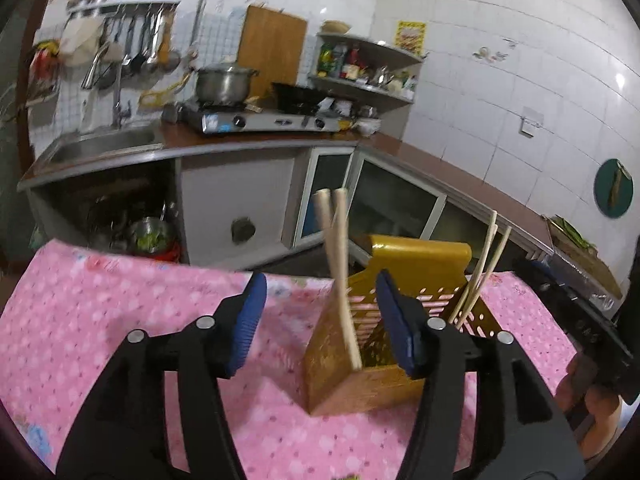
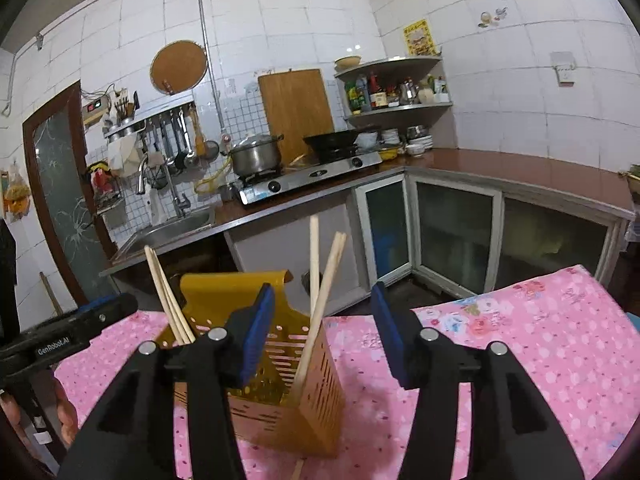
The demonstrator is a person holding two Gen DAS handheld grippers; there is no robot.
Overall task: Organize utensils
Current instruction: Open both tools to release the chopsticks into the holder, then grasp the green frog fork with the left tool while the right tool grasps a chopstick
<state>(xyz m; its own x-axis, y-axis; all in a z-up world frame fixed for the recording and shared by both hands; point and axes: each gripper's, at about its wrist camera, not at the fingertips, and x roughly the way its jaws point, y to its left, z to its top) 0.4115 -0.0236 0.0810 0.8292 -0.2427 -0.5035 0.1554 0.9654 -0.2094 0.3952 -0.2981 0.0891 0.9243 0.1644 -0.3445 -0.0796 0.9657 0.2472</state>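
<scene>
We look forward along two pairs of blue-padded fingers toward a tall yellow-brown utensil holder (image 1: 360, 364) that stands upright on a tabletop (image 1: 100, 312) covered with a pink dotted cloth. Behind it is a kitchen with a sink, a stove and a white tiled wall.

The left gripper (image 1: 320, 320) has its fingers released, with a clear gap between the pads and nothing pressed by them. Seen from here, the holder stands straight ahead and slightly below, toward the far edge of the tabletop. One pair of pale wooden chopsticks (image 1: 340, 276) rises out of the holder's near compartment. Their long axis runs almost vertically, leaning a little to the left at the top, and they pass through the gap between the left fingers without touching either pad, as far as we can tell.

A second bundle of thinner chopsticks (image 1: 478, 276) stands in the far-side compartment, leaning right.

The right gripper (image 2: 322, 336) is also released and holds nothing. From its camera the holder sits ahead and to the left, partly behind the left finger, and the upright chopsticks stand between the pads. One more stick (image 2: 298, 470) seems to lie on the cloth at the holder's base.

We judge both hands near the holder, and neither is plainly the nearer.
</scene>
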